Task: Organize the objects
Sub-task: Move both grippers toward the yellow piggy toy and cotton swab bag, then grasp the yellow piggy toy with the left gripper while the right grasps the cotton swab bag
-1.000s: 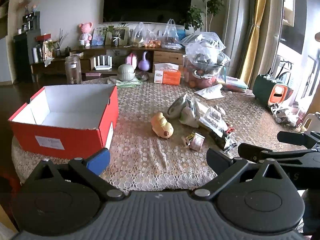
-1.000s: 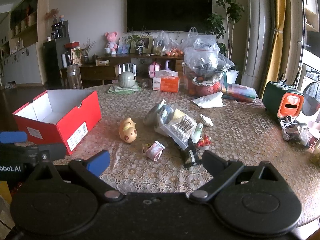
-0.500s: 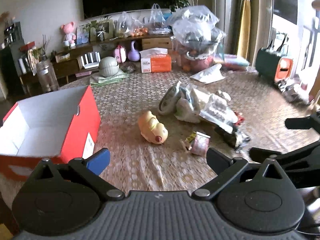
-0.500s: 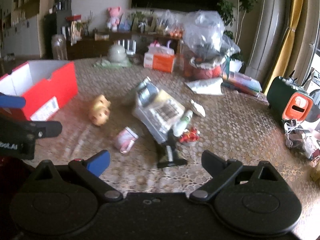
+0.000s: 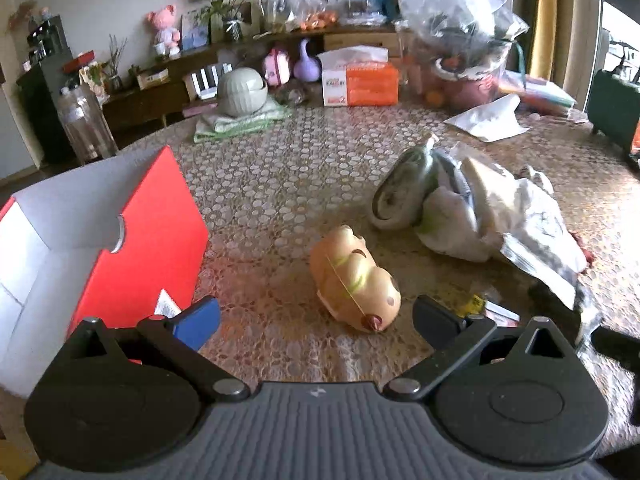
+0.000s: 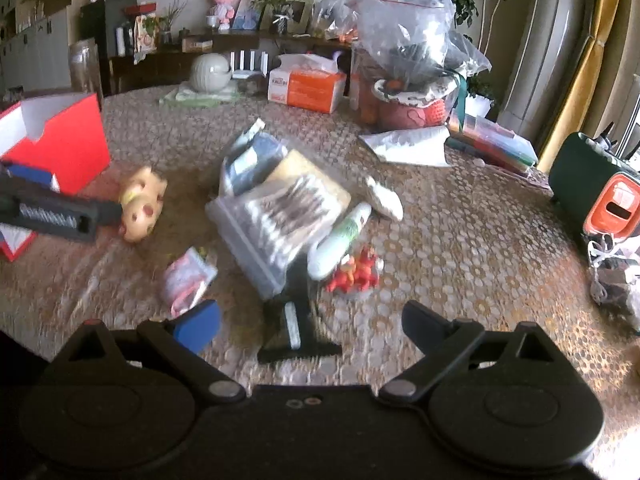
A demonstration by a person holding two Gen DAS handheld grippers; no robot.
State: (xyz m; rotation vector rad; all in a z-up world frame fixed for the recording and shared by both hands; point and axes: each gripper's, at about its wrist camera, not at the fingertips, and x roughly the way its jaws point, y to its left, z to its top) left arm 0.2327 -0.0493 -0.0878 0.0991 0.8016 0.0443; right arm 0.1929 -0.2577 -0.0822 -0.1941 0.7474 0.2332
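A tan piggy toy [image 5: 354, 280] lies on its side on the lace tablecloth, just ahead of and between the fingers of my open left gripper [image 5: 316, 320]; it also shows in the right wrist view [image 6: 142, 204]. An open red shoebox [image 5: 100, 236] stands to the left. My right gripper [image 6: 310, 322] is open and empty over a black T-shaped tool [image 6: 296, 332]. Ahead of it lie a clear bag of items [image 6: 280, 208], a small pink packet [image 6: 188, 276], a white-green tube [image 6: 340, 240] and a red toy [image 6: 356, 272].
At the table's far side stand an orange tissue box [image 5: 360, 82], a grey-green pot on a cloth [image 5: 242, 92], a large plastic bag with a basket [image 5: 456, 40] and a glass jar [image 5: 86, 124]. A green and orange device [image 6: 600, 196] sits at the right edge.
Both grippers have moved forward and lower over the table. The piggy toy now sits close between the left fingers, and the black tool lies just ahead of the right fingers.
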